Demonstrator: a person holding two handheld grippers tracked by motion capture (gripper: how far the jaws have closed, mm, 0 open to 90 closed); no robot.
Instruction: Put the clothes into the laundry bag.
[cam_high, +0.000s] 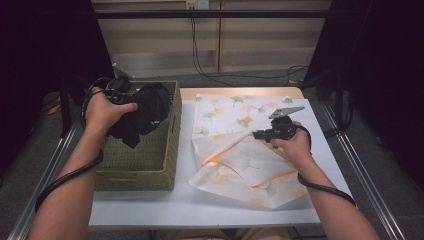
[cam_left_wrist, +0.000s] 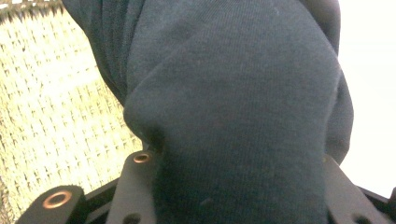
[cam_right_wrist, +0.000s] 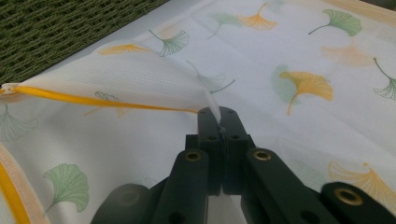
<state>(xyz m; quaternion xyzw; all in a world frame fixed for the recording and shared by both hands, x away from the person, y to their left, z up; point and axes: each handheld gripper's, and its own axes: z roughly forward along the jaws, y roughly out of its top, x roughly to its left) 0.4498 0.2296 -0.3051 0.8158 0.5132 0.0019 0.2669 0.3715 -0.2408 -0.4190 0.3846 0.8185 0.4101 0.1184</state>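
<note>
High view: dark garment (cam_high: 145, 112) hanging downward

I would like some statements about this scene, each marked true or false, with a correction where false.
1. The left hand-held gripper holds a dark garment. True.
2. The garment lies flat on the table. False: it hangs bunched over the woven basket.
3. The right hand-held gripper is shut on the leaf-print cloth. True.
4. The cloth is plain white. False: it has green and orange leaves and an orange edge.
5. The basket stands to the right of the cloth in the high view. False: it stands to the left.
</note>
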